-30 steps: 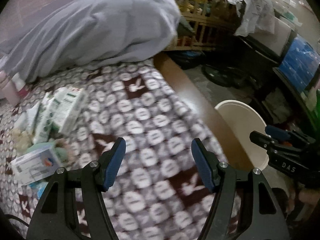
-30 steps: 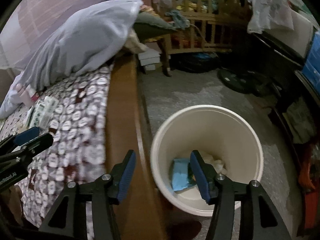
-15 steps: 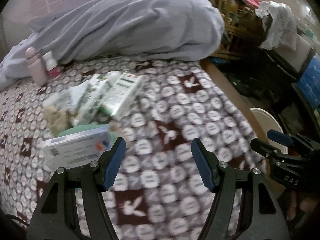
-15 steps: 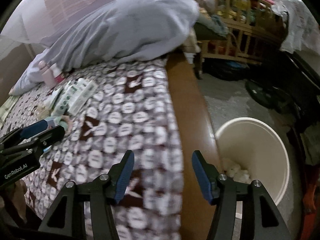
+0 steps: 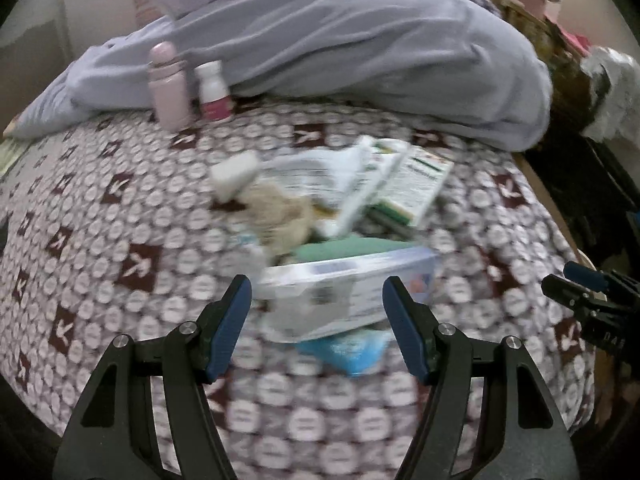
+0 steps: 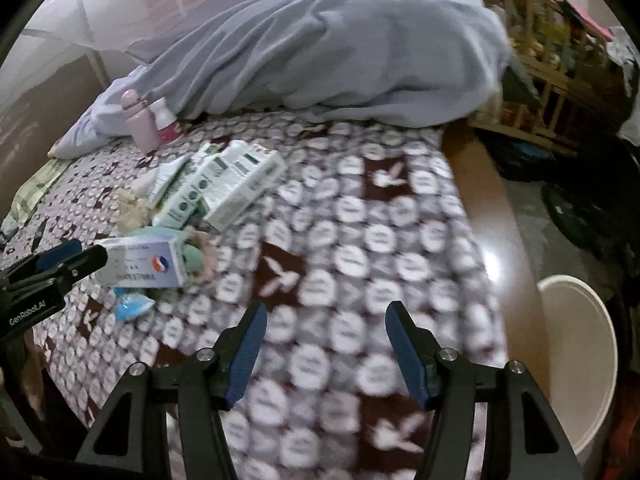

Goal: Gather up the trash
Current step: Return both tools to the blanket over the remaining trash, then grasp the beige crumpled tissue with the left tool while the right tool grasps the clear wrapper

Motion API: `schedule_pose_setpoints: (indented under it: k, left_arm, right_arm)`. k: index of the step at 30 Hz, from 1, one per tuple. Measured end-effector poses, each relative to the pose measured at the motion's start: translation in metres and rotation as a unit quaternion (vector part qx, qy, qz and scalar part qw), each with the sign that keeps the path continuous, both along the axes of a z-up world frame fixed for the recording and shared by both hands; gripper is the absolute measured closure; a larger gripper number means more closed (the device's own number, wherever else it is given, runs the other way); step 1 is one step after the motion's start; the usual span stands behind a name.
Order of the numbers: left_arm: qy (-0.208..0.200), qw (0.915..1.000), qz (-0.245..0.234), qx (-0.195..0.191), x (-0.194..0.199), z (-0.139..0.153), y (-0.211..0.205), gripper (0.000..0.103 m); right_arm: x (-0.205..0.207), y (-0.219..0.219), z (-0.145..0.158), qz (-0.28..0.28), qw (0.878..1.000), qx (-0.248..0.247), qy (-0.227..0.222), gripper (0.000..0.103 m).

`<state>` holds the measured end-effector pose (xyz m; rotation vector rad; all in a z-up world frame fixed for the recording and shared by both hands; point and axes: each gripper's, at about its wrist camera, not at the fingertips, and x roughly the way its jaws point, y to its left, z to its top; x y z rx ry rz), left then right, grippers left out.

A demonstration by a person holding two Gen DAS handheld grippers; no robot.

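Note:
A heap of trash lies on the patterned bed cover (image 5: 100, 240): a white and blue box (image 5: 344, 292) (image 6: 140, 266), green and white cartons (image 5: 408, 184) (image 6: 224, 188), crumpled tissue (image 5: 280, 216), a blue wrapper (image 5: 348, 354) (image 6: 130, 306). My left gripper (image 5: 316, 328) is open, its jaws either side of the white and blue box, just short of it. My right gripper (image 6: 324, 352) is open and empty over bare cover, right of the heap. A white bin (image 6: 576, 360) stands on the floor beside the bed.
A pink bottle (image 5: 168, 84) and a small white bottle (image 5: 214, 92) stand at the back by a grey duvet (image 5: 360, 48). The bed's wooden edge (image 6: 492, 216) runs on the right. A wooden crib (image 6: 532, 92) and clutter lie beyond.
Both grippers swung left from the bin toward the heap. The left one closed in on the white and blue box. Both stayed open.

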<state>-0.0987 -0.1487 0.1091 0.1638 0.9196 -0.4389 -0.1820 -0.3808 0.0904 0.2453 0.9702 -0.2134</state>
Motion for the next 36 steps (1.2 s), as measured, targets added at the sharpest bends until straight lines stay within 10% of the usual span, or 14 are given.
schedule_pose_setpoints:
  k: [13,28,31,36]
  left_arm:
    - [0.041,0.9989,0.016,-0.012,0.056,-0.029,0.048,0.036]
    - [0.092,0.9926,-0.037,-0.07,0.111,-0.036,0.009,0.037]
    - [0.103,0.992,-0.043,-0.059,0.111,-0.041,0.003,0.081]
    - [0.11,0.9905,-0.047,-0.067,0.092,-0.04,0.015,0.09]
  right_arm:
    - [0.053,0.043,-0.007,0.053,0.999,0.002,0.01,0.043]
    - [0.076,0.049,-0.009,0.065,0.998,0.002,0.017,0.042]
    - [0.079,0.051,-0.011,0.072,0.997,0.007,0.016,0.042]
    - [0.089,0.059,-0.014,0.087,0.996,0.017,0.012,0.042]
